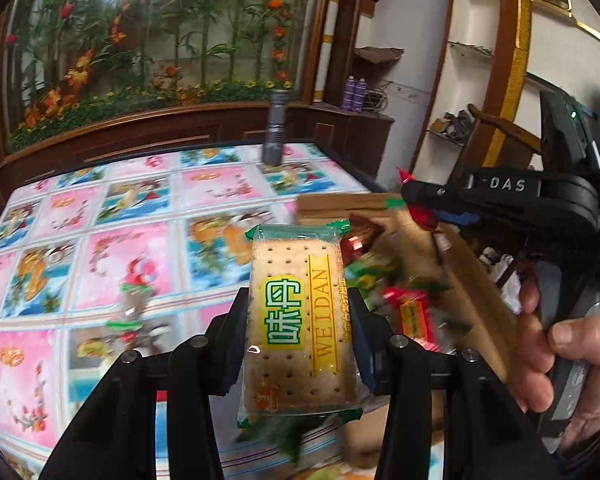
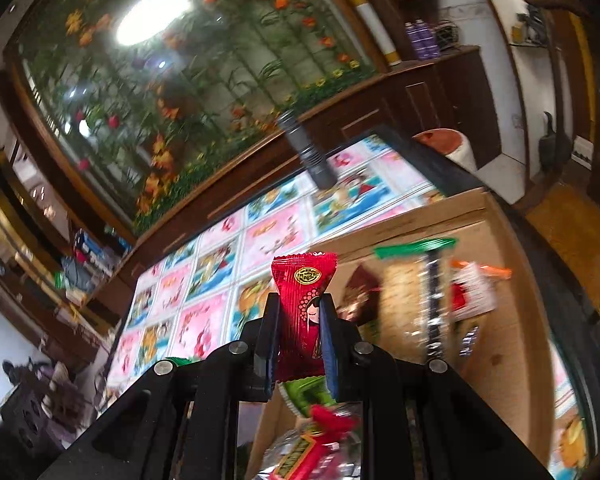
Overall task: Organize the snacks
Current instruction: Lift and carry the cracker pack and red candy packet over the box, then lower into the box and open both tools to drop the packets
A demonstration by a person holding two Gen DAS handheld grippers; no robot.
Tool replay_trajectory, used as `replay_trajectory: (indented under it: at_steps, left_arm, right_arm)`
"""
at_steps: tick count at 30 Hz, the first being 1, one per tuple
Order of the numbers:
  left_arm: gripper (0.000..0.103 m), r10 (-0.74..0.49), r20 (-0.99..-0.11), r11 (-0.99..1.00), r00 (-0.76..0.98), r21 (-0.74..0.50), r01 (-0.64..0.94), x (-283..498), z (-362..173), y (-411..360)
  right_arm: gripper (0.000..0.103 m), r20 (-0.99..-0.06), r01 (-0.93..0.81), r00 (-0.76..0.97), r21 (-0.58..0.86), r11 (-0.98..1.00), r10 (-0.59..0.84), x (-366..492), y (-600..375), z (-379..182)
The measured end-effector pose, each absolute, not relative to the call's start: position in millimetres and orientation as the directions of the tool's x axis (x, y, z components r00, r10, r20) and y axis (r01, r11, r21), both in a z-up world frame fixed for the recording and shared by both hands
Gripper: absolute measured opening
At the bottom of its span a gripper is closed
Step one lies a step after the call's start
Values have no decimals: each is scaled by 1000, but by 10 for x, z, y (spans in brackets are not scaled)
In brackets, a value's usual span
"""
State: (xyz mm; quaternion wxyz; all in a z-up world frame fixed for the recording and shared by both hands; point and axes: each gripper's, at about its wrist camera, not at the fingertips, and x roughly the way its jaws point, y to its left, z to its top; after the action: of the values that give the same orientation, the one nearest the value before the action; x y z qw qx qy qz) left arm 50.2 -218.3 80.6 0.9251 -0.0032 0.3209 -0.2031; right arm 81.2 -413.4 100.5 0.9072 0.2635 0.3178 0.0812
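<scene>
Currently I read my left gripper [image 1: 300, 320] as clamped on a cracker packet [image 1: 300, 324]: clear wrap, green ends, yellow band reading WEIDAN. Its fingers [image 1: 232, 332] press both long sides, and the packet stands upright between them, lifted off the table [image 1: 100, 248]. Table cover is a glossy sheet of pink and blue picture panels. On the left part of it lies a small wrapped sweet with green ends [image 1: 130, 304], blurred. Near the far edge stands a grey flashlight [image 1: 274, 132], upright on its wide end.

Just right of the cracker packet sits an open cardboard box [image 1: 472, 280] at the table's right side, holding a heap of mixed wrapped snacks [image 1: 404, 300]; red, green and orange wrappers, too smeared to name singly.

My right gripper [image 2: 300, 320] hangs above the box, a hand [image 1: 556, 352] wrapped on its handle. Its fingers [image 2: 270, 336] are shut tight on a red candy packet [image 2: 302, 308] with a gold seal and a cartoon face; the crimped top sticks up past the tips. In the right wrist view the box interior shows a long clear biscuit pack with a green end [image 2: 416, 280] and an orange-trimmed white packet [image 2: 472, 284], both blurred.
</scene>
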Motion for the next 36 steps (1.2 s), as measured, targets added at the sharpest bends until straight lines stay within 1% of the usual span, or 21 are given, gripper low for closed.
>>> replay_trajectory:
  at_steps: [4,8,12,16,19,22,28,32,36]
  left_arm:
    - [45,-436,-582,890,686,-169,423,541,845,-2472]
    - [45,-477,-587,864,654,-176,472,523,763,-2740]
    - [45,-476,-609,855,635,-148,498,519,629,-2889]
    - [45,-471,-613,853,634,-136,503,517,562,-2901]
    - [45,-478,-611,853,631,-150,500,509,559,-2874]
    - [45,-470,-611,855,637,-135,501,484,548,-2872]
    - [45,-459,-617,859,640,-122,498,470,499,-2875]
    - [46,-455,-625,861,634,-128,492,490,471,-2863]
    - [46,-447,-631,862,634,-117,493,495,433,-2886]
  right_arm:
    - [20,-526,61,795,565,823,302,788,-4336,999]
    - [20,-540,85,788,572,816,296,783,-4426,973]
    - [20,-583,122,764,550,826,275,808,-4434,906]
    - [19,-634,160,729,526,836,259,882,-4428,792]
    - [20,-641,169,723,528,832,260,904,-4441,754]
    - [20,-643,166,723,516,841,252,908,-4414,758]
    - [19,-674,162,718,408,899,176,922,-4284,796]
    - [19,-696,168,714,286,944,84,927,-4174,825]
    - [19,-702,165,710,242,956,55,948,-4147,815]
